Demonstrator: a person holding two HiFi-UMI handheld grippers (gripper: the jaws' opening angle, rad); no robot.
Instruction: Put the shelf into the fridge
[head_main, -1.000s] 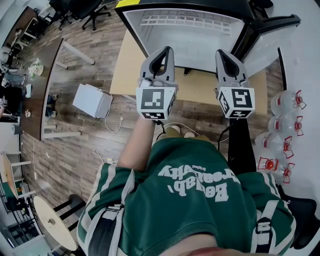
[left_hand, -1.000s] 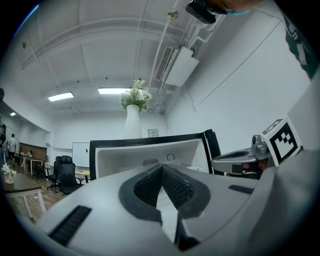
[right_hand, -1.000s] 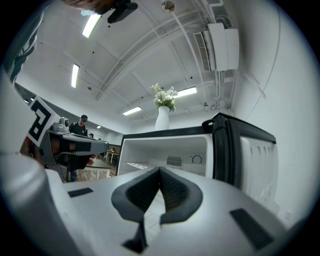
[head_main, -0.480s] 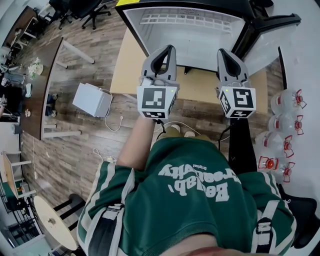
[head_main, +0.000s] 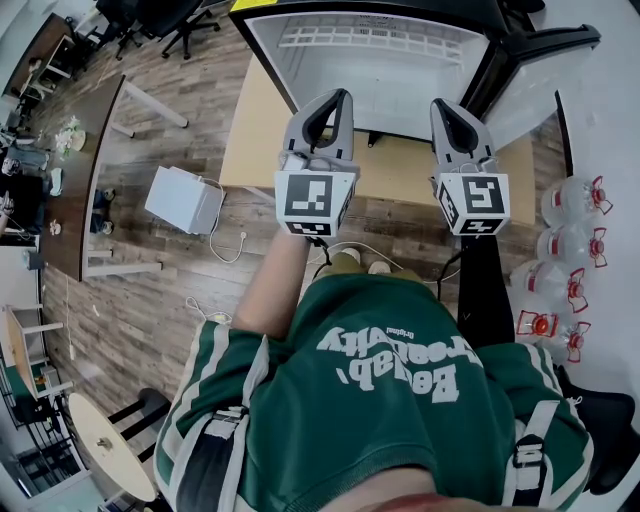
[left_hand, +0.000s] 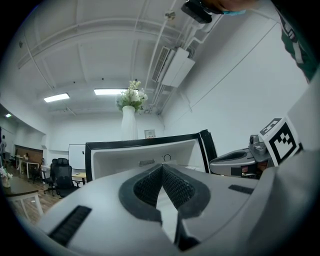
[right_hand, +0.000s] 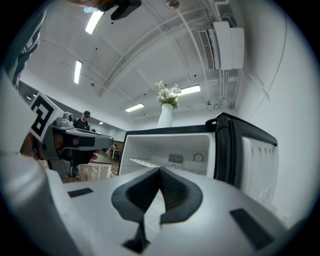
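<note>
Wood floor fills the left of my head view. The open fridge stands top centre, with the shelf inside it. Mid-frame I hold the left gripper and right gripper side by side, both with jaws pressed together and empty.

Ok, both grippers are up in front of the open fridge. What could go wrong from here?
The left gripper and right gripper are both shut and empty, and the wire shelf already lies inside the fridge. Pushing in could knock it askew. The open door stands close beside the right gripper, so a sideways swing may hit it.
</note>
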